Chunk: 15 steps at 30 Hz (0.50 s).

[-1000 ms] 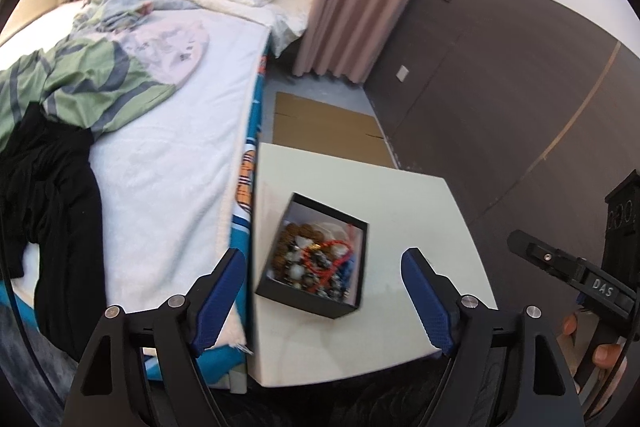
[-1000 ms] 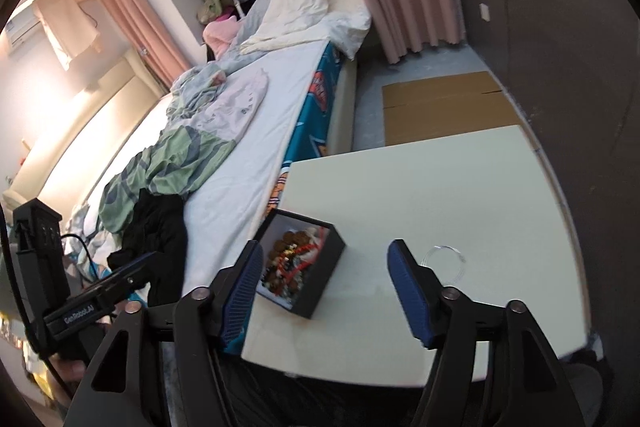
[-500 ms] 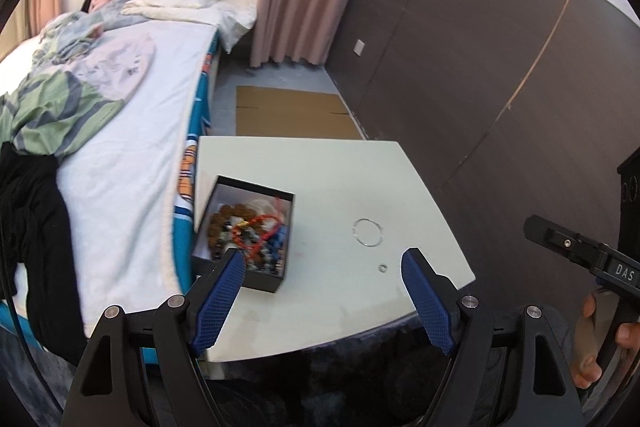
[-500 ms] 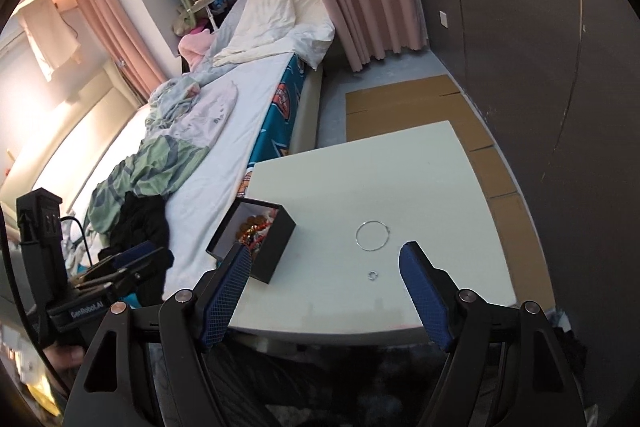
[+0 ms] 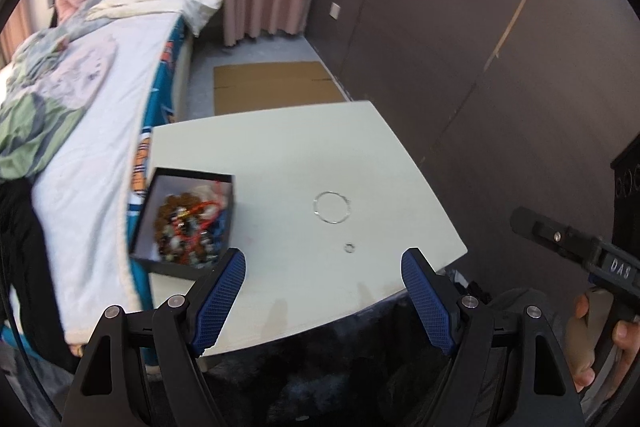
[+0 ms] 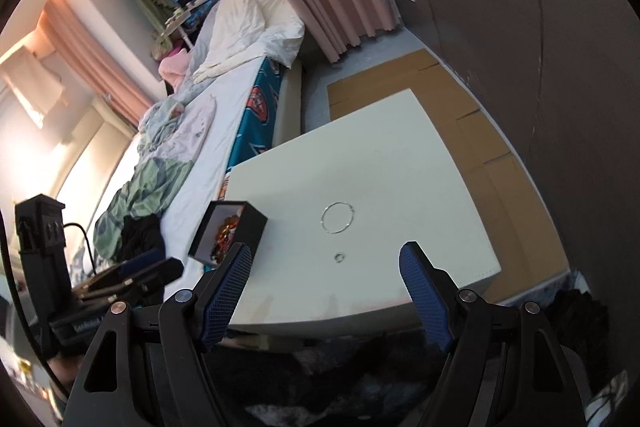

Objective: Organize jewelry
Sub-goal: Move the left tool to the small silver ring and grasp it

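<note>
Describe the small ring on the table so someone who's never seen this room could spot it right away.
Find the pale square table beside the bed. A black box of mixed jewelry sits at its bed-side edge; away from the box, on bare tabletop, lies a thin wire bangle. The small ring lies just nearer the table's front edge than the bangle, apart from it, a far tinier metal loop.

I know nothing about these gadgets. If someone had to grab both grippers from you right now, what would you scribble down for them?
Left gripper: open, empty, above the near table edge.
Right gripper: open, empty; its jaws have just been opening wider, nothing between them.
Black box: on the white table at the bed side, open, full of beads and bracelets.
Thin bangle and small ring: loose on the table, right of the box, apart from each other.
Done: nothing picked up yet.
Left: probably put the bangle and ring away with the rest.
</note>
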Tool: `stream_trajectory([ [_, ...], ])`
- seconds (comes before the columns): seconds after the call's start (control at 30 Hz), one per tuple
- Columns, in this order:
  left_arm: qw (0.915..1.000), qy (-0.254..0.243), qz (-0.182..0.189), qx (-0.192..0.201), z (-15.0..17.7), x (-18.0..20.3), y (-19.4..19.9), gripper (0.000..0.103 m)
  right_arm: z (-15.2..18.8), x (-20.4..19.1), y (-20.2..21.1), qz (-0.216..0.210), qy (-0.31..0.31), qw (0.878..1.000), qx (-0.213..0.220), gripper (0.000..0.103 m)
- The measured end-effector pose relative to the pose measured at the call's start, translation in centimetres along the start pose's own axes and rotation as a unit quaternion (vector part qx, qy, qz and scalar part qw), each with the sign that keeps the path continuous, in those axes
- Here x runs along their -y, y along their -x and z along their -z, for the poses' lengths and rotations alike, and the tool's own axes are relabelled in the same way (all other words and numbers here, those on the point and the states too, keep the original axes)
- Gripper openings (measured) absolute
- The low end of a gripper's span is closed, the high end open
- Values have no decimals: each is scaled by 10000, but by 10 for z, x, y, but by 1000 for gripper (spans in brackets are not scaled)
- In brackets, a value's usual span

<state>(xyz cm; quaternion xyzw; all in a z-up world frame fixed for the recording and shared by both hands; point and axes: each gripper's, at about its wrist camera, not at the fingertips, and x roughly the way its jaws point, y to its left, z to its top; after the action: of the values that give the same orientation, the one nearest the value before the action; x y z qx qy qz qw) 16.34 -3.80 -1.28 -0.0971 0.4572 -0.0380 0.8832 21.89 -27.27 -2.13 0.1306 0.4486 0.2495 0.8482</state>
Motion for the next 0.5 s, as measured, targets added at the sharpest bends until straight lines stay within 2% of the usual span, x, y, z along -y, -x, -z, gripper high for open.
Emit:
stream_trajectory([
  [0.1,9996,-89,-29,-259,-9,12,-26,77,-10,14,-6,-199,-229,9994,-186,77],
  [0.17,9992,-114,-20,-376,-12,17,-39,71,-17,20,-6,-198,-304,9993,-68,77],
  [0.27,9984,-157,-38,-538,-12,25,-59,69,-21,32,-14,-235,-484,9986,-26,77],
  [0.5,9951,-289,-109,-937,-13,37,-106,55,-11,61,-35,-165,-673,9975,124,77],
])
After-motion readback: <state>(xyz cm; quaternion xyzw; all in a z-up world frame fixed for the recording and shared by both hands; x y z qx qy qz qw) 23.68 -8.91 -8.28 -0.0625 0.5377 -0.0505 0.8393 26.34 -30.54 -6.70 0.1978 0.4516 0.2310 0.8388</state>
